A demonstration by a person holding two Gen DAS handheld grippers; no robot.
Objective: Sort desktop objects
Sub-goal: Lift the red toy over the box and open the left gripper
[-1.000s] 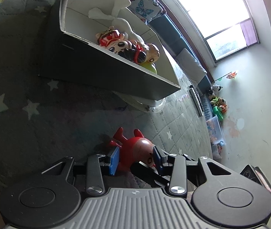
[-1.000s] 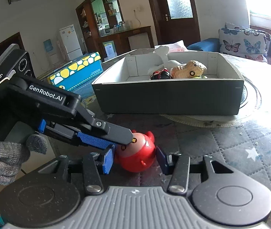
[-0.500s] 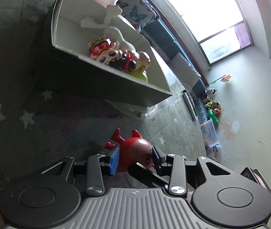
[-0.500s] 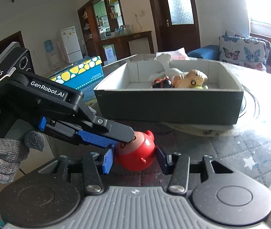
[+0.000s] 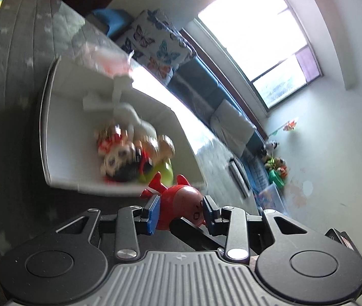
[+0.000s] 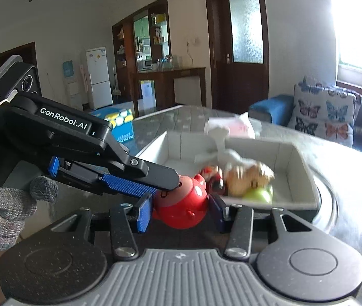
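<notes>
Ahead of both jaws, the box point(image 6: 298, 168) now sits lower and nearer. Between the jaws, the red toy point(image 5: 181, 204) has risen off the worktop, clamped by the left gripper point(image 5: 181, 213) and right gripper point(image 6: 181, 209); drop-off looks close.

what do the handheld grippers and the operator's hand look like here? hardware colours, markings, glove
Both are matte black linkage frames with silver pivot bolts, a grey ribbed housing and blue textured pads on the jaws. The left gripper, seen from the right wrist camera, carries white "GenRobot.AI" lettering, a "DAS" label and a round camera lens at the rear. The right gripper shows the same build. The left hand wears a grey knit glove. No cables visible.
</notes>
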